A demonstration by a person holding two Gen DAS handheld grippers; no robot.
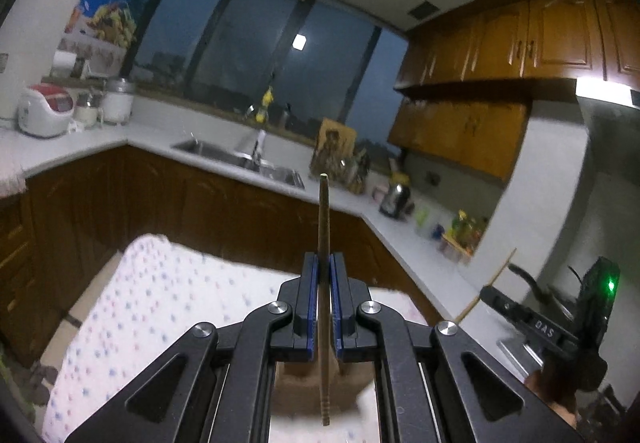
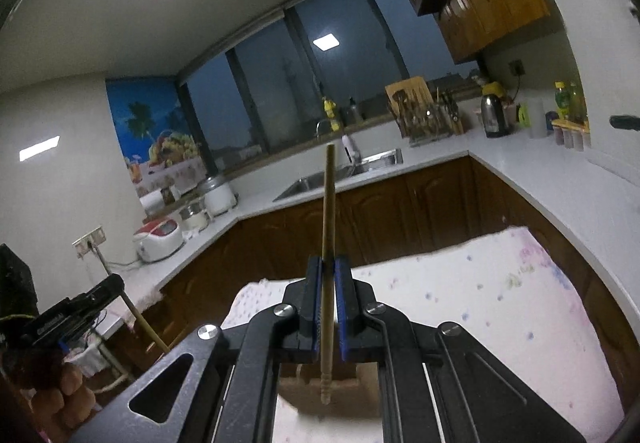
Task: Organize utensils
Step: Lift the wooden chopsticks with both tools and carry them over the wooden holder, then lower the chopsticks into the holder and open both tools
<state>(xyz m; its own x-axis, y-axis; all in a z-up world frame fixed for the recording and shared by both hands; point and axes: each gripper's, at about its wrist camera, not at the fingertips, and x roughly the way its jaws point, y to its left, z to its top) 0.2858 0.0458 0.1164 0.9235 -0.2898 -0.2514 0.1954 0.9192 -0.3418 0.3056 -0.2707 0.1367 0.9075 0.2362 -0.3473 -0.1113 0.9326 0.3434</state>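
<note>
My left gripper (image 1: 324, 261) is shut on a wooden chopstick (image 1: 323, 211) that stands up along the fingers, raised above a table with a spotted cloth (image 1: 168, 283). My right gripper (image 2: 328, 263) is shut on a second wooden chopstick (image 2: 329, 195), held upright the same way over the spotted cloth (image 2: 500, 283). Below each gripper a brown holder (image 1: 296, 383) shows between the arms; it also shows in the right wrist view (image 2: 344, 383). The right gripper also shows in the left wrist view (image 1: 492, 293) with its chopstick (image 1: 486, 289). The left gripper shows in the right wrist view (image 2: 108, 287) with its chopstick (image 2: 146, 327).
A white kitchen counter (image 1: 348, 199) runs around the room with a sink (image 1: 240, 159), a rice cooker (image 1: 46, 111), a utensil rack (image 2: 424, 119) and a kettle (image 2: 494, 115). Brown cabinets stand below and above. A dark window lies behind the sink.
</note>
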